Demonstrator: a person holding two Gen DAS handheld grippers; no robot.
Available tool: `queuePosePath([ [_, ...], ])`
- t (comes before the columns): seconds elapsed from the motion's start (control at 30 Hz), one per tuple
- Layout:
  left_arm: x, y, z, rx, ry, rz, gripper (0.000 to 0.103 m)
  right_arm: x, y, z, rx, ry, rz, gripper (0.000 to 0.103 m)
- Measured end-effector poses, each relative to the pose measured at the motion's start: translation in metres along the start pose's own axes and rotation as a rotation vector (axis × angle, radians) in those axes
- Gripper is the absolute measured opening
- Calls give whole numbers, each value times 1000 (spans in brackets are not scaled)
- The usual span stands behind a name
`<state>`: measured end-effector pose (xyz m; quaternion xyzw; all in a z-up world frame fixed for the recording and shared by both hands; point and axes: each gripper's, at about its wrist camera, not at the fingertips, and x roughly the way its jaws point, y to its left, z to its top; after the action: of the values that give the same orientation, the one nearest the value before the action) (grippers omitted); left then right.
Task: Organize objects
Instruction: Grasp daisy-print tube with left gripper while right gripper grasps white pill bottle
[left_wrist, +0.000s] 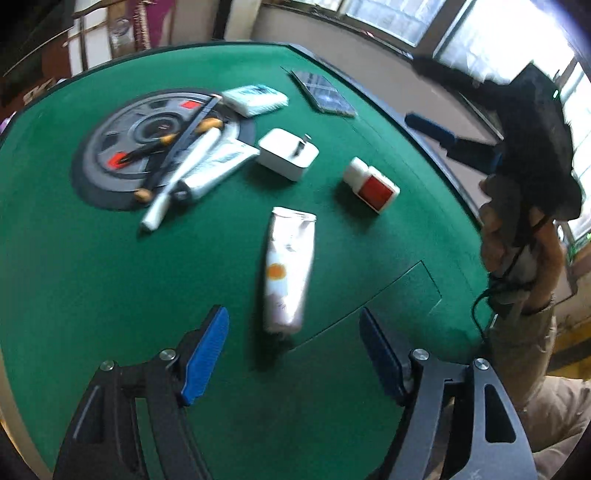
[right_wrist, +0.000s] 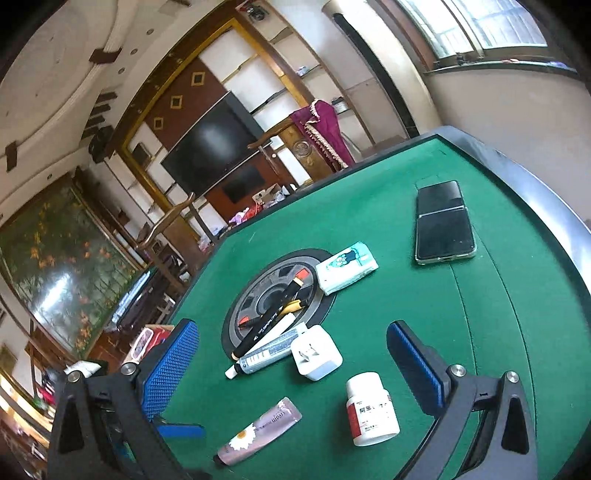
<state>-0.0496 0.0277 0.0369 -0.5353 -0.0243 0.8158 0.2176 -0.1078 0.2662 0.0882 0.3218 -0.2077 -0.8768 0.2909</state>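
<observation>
On the green table (left_wrist: 92, 266) lie a pink daisy tube (left_wrist: 288, 269), a white pill bottle with a red label (left_wrist: 371, 184), a white charger (left_wrist: 287, 154), a white tube (left_wrist: 214, 168), a white pen (left_wrist: 181, 177) and black markers (left_wrist: 177, 147). My left gripper (left_wrist: 293, 354) is open, just short of the daisy tube's cap end. My right gripper (right_wrist: 291, 373) is open above the charger (right_wrist: 317, 356) and bottle (right_wrist: 371, 413); the daisy tube (right_wrist: 258, 432) lies lower left. In the left wrist view the right gripper (left_wrist: 439, 99) is held over the table's right edge.
A tissue pack (left_wrist: 255, 99) and a phone (left_wrist: 323, 92) lie at the far side; both show in the right wrist view, the pack (right_wrist: 347, 267) and the phone (right_wrist: 443, 225). A round grey centre disc (left_wrist: 122, 147) holds the markers. Chairs, shelves and a TV stand beyond the table.
</observation>
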Motion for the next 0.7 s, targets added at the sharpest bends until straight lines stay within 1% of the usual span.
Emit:
queuePosePath([
  [0.17,27,-5,10,15,30,36,72,-1,1,-1,-2,5,3,103],
  [0.2,28,-8,12,31,14,50,71,-1,1,-1,-6,8,-1,103],
  [0.23,30,-9,13,35,20,61,71,-1,1,-1,-11,11,-5,103],
  [0.27,31,-12,15,42,19,70,69,0,2,-2,-15,15,-11,103],
  [0.33,32,-17,15,64,16,117,59,2,3,-2,-29,35,-14,103],
  [0.37,33,-18,15,71,14,137,51,1,4,-2,-40,50,-18,103],
  [0.4,33,-19,15,83,11,172,39,1,5,-3,-51,57,-29,103],
  [0.47,32,-17,13,85,5,215,30,2,5,-5,-78,71,-68,103],
  [0.57,28,-10,11,65,4,197,30,8,-2,-9,-77,113,-119,103],
  [0.63,26,-8,8,67,5,205,30,11,-6,-12,-82,141,-127,96],
  [0.7,20,0,1,43,0,218,30,12,-7,-15,-100,160,-129,92],
])
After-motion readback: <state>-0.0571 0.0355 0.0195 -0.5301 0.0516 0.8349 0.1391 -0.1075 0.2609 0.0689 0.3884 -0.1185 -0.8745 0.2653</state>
